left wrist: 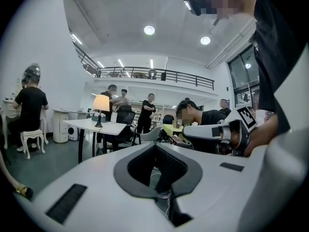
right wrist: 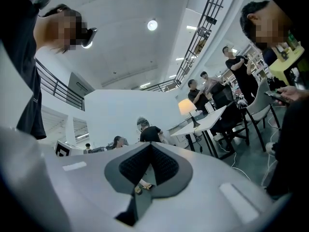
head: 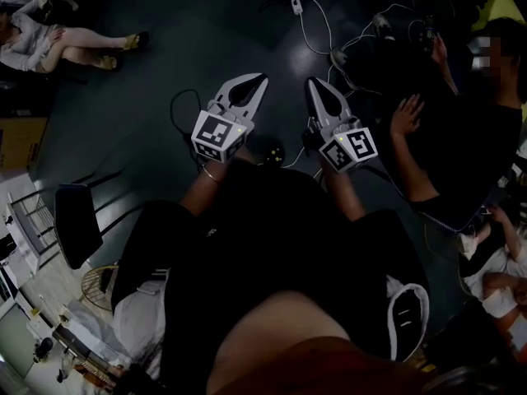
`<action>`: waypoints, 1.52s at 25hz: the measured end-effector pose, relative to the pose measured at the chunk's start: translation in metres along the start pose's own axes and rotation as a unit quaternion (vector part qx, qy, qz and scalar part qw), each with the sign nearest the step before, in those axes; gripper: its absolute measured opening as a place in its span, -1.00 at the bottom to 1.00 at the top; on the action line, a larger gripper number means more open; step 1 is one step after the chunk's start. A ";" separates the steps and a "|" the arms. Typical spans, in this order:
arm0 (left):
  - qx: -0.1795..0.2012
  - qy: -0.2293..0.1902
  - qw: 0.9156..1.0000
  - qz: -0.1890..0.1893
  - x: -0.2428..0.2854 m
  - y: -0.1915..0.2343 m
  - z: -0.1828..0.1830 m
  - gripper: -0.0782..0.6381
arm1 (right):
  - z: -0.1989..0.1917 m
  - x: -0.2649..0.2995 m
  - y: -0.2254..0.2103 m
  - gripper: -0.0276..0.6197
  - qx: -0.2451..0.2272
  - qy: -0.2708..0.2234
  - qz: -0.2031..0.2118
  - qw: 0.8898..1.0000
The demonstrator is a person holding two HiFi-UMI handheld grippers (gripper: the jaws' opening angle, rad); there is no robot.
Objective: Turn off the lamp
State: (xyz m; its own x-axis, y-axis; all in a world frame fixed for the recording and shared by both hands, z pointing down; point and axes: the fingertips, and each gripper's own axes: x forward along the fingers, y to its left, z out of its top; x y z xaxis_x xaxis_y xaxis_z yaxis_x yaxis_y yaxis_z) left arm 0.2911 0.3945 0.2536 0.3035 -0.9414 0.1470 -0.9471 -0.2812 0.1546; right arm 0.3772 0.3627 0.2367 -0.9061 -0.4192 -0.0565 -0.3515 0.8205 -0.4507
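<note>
My left gripper [head: 258,79] has its fingers [left wrist: 82,178] pressed together, nothing between them. Well beyond them the lit table lamp with a cream shade [left wrist: 101,103] stands on a white counter [left wrist: 113,127], with people near it. My right gripper [head: 316,83], just beside the left over the dark floor [head: 247,23], is also closed tight and empty.
</note>
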 end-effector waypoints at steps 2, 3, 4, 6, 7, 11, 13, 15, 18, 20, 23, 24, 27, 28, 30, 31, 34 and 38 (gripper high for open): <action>0.004 0.001 1.000 -0.004 0.004 0.007 0.000 -0.76 | 0.001 0.007 -0.003 -0.91 -0.001 0.000 -0.004 1.000; 0.006 0.000 1.000 -0.006 0.006 0.012 0.001 -0.76 | 0.003 0.012 -0.005 -0.91 -0.003 -0.001 -0.005 1.000; 0.007 -0.002 1.000 -0.007 0.008 0.016 0.003 -0.76 | 0.004 0.017 -0.006 -0.91 -0.004 -0.003 -0.005 1.000; 0.007 -0.003 1.000 -0.008 0.011 0.027 0.006 -0.76 | 0.006 0.028 -0.006 -0.91 -0.006 -0.005 -0.005 1.000; 0.006 -0.003 1.000 -0.007 0.012 0.033 0.008 -0.76 | 0.006 0.034 -0.006 -0.91 -0.006 -0.005 -0.005 1.000; 0.005 -0.006 1.000 -0.009 0.016 0.056 0.017 -0.76 | 0.006 0.056 -0.007 -0.91 -0.005 -0.005 -0.012 1.000; 0.005 -0.003 1.000 -0.012 0.016 0.067 0.016 -0.76 | 0.004 0.066 -0.007 -0.91 -0.005 -0.005 -0.015 1.000; 0.006 0.000 1.000 -0.014 0.018 0.077 0.015 -0.76 | 0.002 0.077 -0.007 -0.91 -0.006 -0.004 -0.018 1.000; 0.011 0.003 1.000 -0.020 0.022 0.094 0.010 -0.76 | -0.002 0.092 -0.010 -0.91 -0.007 -0.003 -0.024 1.000; 0.012 0.004 1.000 -0.024 0.025 0.105 0.010 -0.76 | -0.005 0.102 -0.012 -0.91 -0.005 -0.002 -0.028 1.000; 0.013 0.002 0.999 -0.031 0.027 0.122 0.015 -0.76 | -0.008 0.118 -0.012 -0.91 -0.003 -0.001 -0.034 0.999; 0.014 0.002 0.999 -0.033 0.028 0.127 0.015 -0.76 | -0.009 0.123 -0.012 -0.91 -0.003 -0.001 -0.036 0.999; 0.012 0.004 0.999 -0.041 0.032 0.143 0.015 -0.76 | -0.011 0.139 -0.014 -0.91 -0.002 -0.003 -0.045 0.999; 0.010 0.004 0.999 -0.043 0.032 0.149 0.017 -0.76 | -0.010 0.145 -0.014 -0.91 -0.004 -0.004 -0.047 0.999; 0.005 0.004 0.999 -0.048 0.032 0.160 0.023 -0.76 | -0.010 0.156 -0.012 -0.91 -0.005 -0.006 -0.053 0.999; 0.003 0.003 0.999 -0.052 0.033 0.165 0.024 -0.76 | -0.010 0.162 -0.011 -0.91 -0.006 -0.006 -0.056 0.998; 0.001 -0.002 0.998 -0.064 0.034 0.183 0.028 -0.76 | -0.014 0.179 -0.010 -0.91 -0.008 -0.006 -0.066 0.998; 0.001 0.005 0.998 -0.066 0.037 0.207 0.031 -0.76 | -0.016 0.202 -0.012 -0.91 -0.007 -0.005 -0.074 0.997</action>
State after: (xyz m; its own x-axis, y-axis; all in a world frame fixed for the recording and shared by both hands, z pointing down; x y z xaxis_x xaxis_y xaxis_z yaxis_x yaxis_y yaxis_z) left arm 0.1029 0.2953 0.2608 0.4268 -0.8941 0.1358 -0.8989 -0.4029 0.1720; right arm 0.1946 0.2748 0.2450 -0.8415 -0.5403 0.0004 -0.4847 0.7547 -0.4421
